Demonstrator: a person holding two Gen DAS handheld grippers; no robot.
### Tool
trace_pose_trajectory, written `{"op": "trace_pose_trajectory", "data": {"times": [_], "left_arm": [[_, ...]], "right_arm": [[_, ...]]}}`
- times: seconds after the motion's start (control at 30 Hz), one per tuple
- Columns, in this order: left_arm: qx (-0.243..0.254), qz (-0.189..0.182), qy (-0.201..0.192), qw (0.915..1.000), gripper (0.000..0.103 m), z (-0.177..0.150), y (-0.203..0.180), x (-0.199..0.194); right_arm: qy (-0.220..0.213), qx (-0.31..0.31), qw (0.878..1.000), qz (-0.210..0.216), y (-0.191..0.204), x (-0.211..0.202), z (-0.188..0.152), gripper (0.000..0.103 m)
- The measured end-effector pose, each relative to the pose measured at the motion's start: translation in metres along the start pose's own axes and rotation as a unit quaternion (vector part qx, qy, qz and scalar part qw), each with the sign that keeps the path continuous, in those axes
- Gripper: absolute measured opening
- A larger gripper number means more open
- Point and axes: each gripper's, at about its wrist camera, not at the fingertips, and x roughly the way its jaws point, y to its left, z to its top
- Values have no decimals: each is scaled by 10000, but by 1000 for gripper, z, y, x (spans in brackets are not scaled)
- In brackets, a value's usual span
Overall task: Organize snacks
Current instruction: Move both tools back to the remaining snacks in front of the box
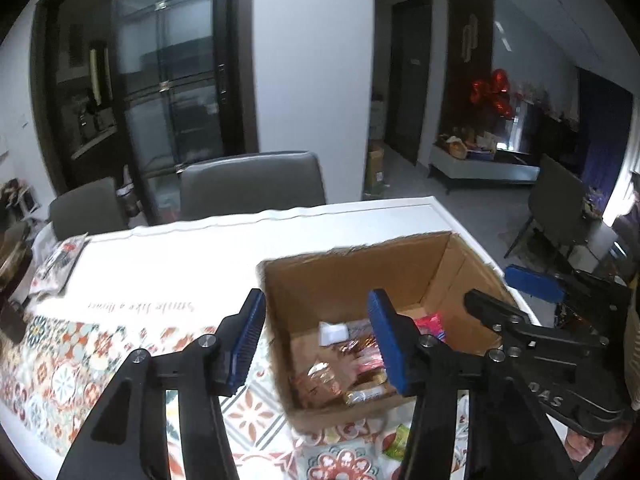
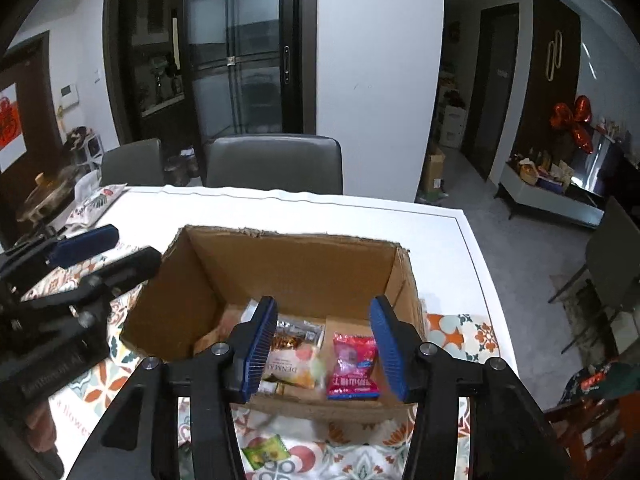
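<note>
Dim ceiling-lit room, blown-out glare on the white table (image 1: 168, 276), fisheye-bent edges, soft motion blur.

On the tabletop (image 2: 360, 208) stands an open box (image 2: 296, 264), with snack packets (image 2: 354, 368) lying inside on its floor. At 6 o'clock of the box, a small packet (image 2: 266, 452) lies on the cloth (image 2: 472, 332). Two chairs (image 2: 276, 164) stand behind the tabletop at 12 o'clock. A pouch (image 2: 94, 202) lies at the tabletop's 10 o'clock corner.
</note>
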Motion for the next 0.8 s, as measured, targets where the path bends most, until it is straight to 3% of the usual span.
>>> {"op": "trace_pose_trajectory", "data": {"times": [0.17, 0.43, 0.8], "left_arm": [[-19, 133, -50, 9999, 58, -18, 4, -19], [-63, 27, -40, 10000, 59, -50, 7, -46], [-3, -10, 248, 9997, 60, -106, -2, -66]], "right_arm": [[-199, 38, 9997, 160, 7, -17, -17, 50], [-313, -37, 9987, 410, 25, -38, -48, 50], [-77, -93, 9981, 599, 36, -53, -95, 50]]}}
